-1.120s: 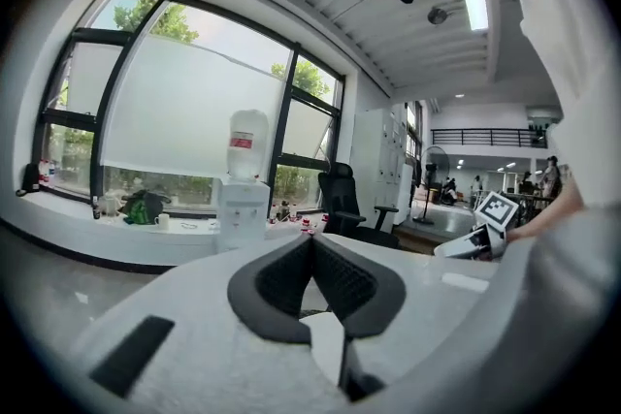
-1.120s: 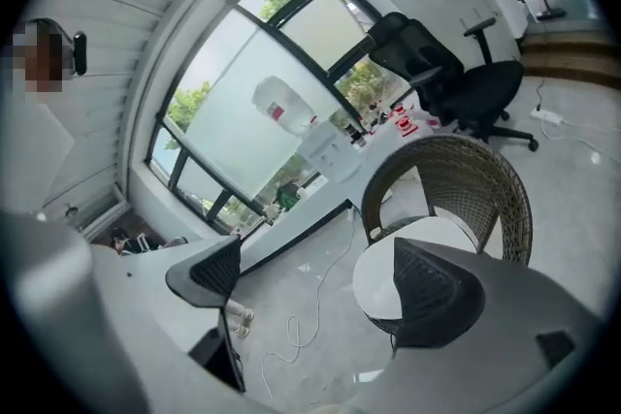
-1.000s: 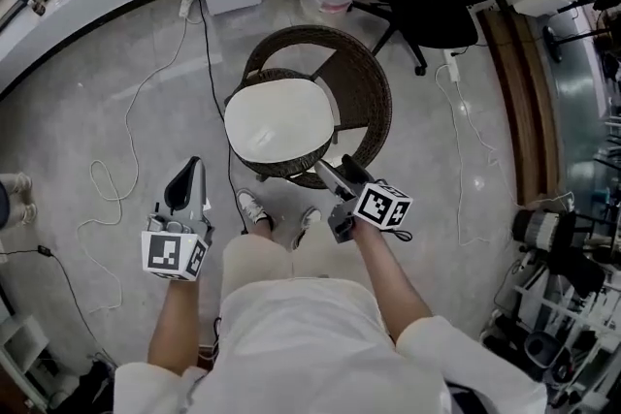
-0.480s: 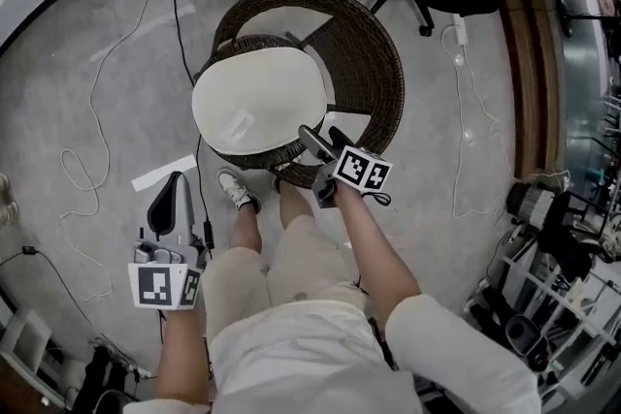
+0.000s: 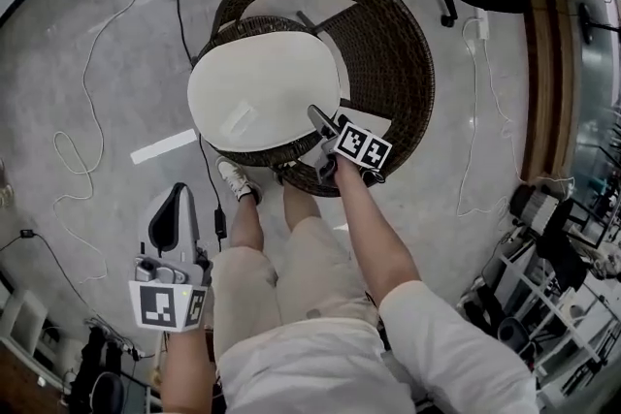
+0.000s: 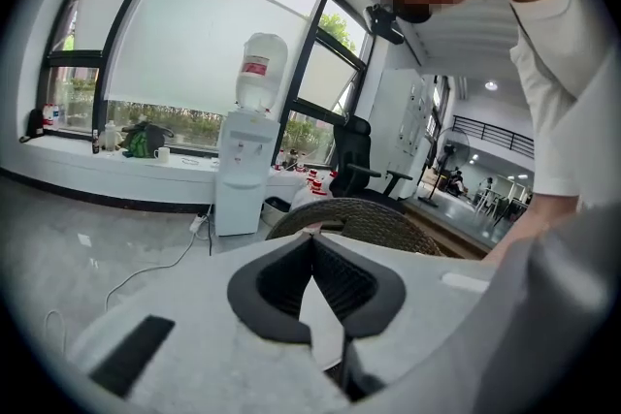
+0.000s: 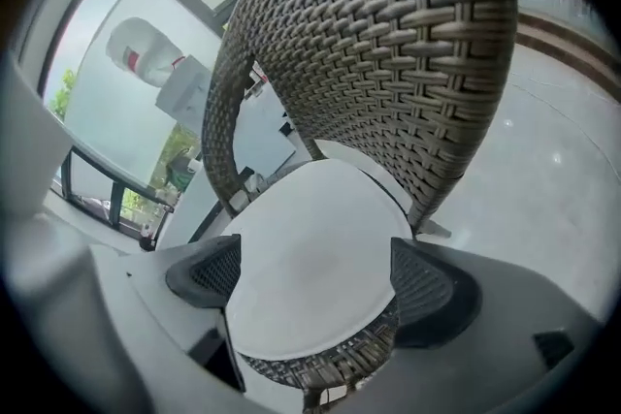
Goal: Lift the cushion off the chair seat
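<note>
Seen from overhead, a round white seat cushion point(image 5: 264, 90) lies flat on the seat of a dark brown wicker chair point(image 5: 388, 44), whose curved woven back wraps around the cushion's far and right sides. The person stands at the chair's near edge in light shorts, one white shoe point(image 5: 236, 179) planted on the grey floor point(image 5: 97, 63) just beside the chair base. The right gripper point(image 5: 320, 119) is stretched forward on a bare arm, its tips at the cushion's near right rim and its black-and-white marker cube point(image 5: 364, 148) just behind them. In the right gripper view its jaws stand wide apart, one dark ribbed pad on either side, with the white cushion filling the space between and beyond them; whether the pads touch the cushion cannot be told. The woven chair back rises tall above the cushion there. The left gripper point(image 5: 177, 199) hangs low at the person's left side over the floor, well apart from the chair. In the left gripper view its jaws are pressed together at the tips with nothing between them, and past them stand a white water dispenser point(image 6: 243, 172) with a bottle on top and a black office chair point(image 6: 355, 155). A thin white cable point(image 5: 73, 160) loops over the floor to the left of the chair.
</note>
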Demonstrator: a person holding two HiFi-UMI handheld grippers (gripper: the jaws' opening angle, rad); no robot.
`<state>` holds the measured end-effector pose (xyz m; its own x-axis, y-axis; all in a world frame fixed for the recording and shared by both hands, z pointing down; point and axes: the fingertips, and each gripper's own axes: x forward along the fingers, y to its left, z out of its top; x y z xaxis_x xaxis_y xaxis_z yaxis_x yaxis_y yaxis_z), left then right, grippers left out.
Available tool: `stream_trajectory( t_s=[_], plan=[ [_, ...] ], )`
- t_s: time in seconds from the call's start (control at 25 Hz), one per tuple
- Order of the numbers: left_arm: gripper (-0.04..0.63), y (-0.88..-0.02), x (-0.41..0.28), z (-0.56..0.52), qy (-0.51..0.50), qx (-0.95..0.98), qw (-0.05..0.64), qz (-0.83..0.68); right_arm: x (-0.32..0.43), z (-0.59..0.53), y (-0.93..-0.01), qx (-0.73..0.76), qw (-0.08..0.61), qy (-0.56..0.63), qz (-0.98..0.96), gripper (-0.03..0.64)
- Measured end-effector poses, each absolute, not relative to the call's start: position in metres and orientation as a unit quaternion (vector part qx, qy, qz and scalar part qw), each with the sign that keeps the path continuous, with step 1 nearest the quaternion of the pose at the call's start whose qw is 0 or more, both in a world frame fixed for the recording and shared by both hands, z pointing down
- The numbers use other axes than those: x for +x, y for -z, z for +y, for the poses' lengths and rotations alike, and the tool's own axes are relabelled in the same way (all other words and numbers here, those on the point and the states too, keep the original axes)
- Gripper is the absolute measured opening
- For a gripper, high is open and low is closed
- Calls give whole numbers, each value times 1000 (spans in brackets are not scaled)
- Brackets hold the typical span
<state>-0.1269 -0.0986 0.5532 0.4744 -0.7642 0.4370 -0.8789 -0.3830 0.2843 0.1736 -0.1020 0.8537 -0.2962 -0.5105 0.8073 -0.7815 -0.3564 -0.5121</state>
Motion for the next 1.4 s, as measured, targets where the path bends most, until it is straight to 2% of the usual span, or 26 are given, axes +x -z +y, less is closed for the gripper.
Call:
stream_trajectory(
  t_s=[0.32,0.52,0.96,1.16,1.24,1.4],
  plan=[
    [15,-583,-128,-102,-121,809,258,-514,188,-109,-903,584,167,-582,-540,458],
    [15,-591,-120,-95,-124,811,263,-507,202,-109,-921,605,161,-588,-512,459],
    [15,-595,-125,-94,-143,806,266,-510,207,-95,-961,593,198,-609,-489,442],
    [15,-602,-126,-91,-147,805,270,-508,209,-97,-959,608,171,-608,-481,424],
    [15,-603,-121,-90,-145,806,272,-504,214,-99,-953,623,154,-604,-472,380],
    [15,-602,-113,-90,-139,811,274,-498,214,-100,-946,632,145,-598,-470,352]
  ],
)
